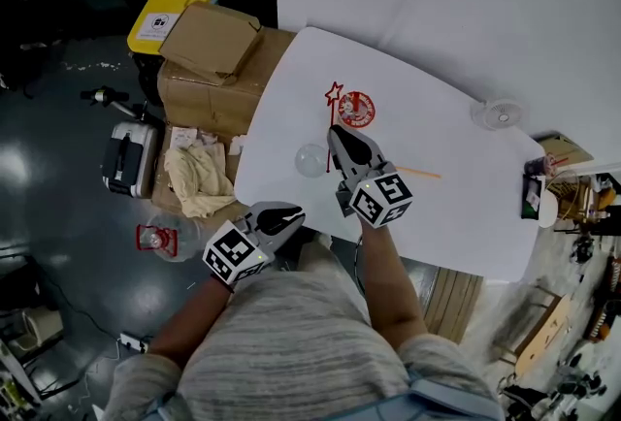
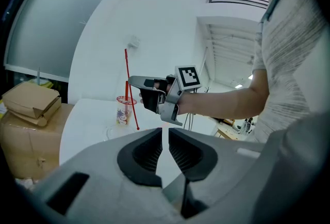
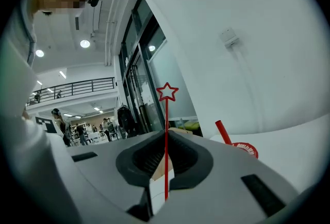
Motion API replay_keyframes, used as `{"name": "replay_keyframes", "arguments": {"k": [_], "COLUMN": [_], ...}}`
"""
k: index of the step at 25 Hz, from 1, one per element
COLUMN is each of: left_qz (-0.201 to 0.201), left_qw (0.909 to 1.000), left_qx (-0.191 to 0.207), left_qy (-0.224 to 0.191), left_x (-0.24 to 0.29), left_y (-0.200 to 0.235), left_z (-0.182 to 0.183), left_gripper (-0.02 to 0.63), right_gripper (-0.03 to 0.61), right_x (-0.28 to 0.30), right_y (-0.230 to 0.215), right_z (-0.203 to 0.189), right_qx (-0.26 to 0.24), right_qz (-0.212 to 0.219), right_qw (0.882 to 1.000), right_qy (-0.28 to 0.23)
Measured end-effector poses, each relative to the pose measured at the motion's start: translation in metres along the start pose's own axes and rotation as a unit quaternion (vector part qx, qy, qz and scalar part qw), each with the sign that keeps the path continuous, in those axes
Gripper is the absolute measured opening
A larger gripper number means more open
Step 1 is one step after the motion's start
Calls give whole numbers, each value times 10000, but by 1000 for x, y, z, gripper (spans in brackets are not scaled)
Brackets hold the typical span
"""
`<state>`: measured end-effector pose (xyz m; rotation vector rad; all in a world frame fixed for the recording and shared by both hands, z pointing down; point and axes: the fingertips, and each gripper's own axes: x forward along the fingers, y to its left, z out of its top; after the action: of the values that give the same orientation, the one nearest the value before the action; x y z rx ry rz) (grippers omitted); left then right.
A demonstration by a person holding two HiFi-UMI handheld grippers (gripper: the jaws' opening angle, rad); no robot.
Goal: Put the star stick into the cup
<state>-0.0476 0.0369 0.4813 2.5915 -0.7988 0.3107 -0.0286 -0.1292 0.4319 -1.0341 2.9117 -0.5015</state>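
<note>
Far L of the clear plastic cup with red printed lid and red straw [image 1: 356,109], off the table, sit a yellow bin [image 1: 163,16] and brown cardboard boxes [image 1: 215,55], w/ a crumpled pale cloth [image 1: 199,179] on the floor below them. The left gripper [image 1: 288,213] hangs low-left of the cup, at the near edge of the white rounded table [image 1: 456,206]. In the left gripper view its jaws [image 2: 165,135] are nearly together, only a thin slit between the pads, nothing in it. A clear dome-like piece [image 1: 311,160] lies on the table, near the cup on its lower L. The thin red star stick [image 1: 332,109] stands just L of the cup, star end up, not in the cup. It is pinched by the right gripper [image 1: 335,131], which reaches in from below the cup. In the right gripper view [image 3: 166,140] the ribbed pads are tight on the stick's [image 3: 166,114] lower part, w/ the outline star above the jaws and the cup [image 3: 246,149] off to the R. The left gripper view shows the stick [image 2: 127,78] slightly tilted, crossing in front of the cup [image 2: 122,112], lower tip to the cup's R and by its base. A thin orange stick [image 1: 419,174] lies flat on the table, lower R of the cup, well apart from it.
</note>
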Motion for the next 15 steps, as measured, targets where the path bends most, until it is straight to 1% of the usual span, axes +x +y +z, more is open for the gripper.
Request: {"name": "replay_keyframes", "arguments": {"k": [6,12,15], "left_qz": [56,52,54], "left_qw": [10000,9999,9997], "left_qx": [-60,-130,-211], "left_qy": [-14,27,130], "left_x": [-1,0,3], "left_y": [0,1,2], "left_z": [-4,-9,-17], "left_gripper": [49,49,49], "right_gripper": [12,12,12], "right_x": [11,16,17], "right_y": [-2,-12,-16], "right_z": [-12,-32,-41], "right_qx": [172,324,384], "right_qz": [-54,-105,-84], "right_qw": [9997,9994,9992], "right_qy": [-137,-55,14]}}
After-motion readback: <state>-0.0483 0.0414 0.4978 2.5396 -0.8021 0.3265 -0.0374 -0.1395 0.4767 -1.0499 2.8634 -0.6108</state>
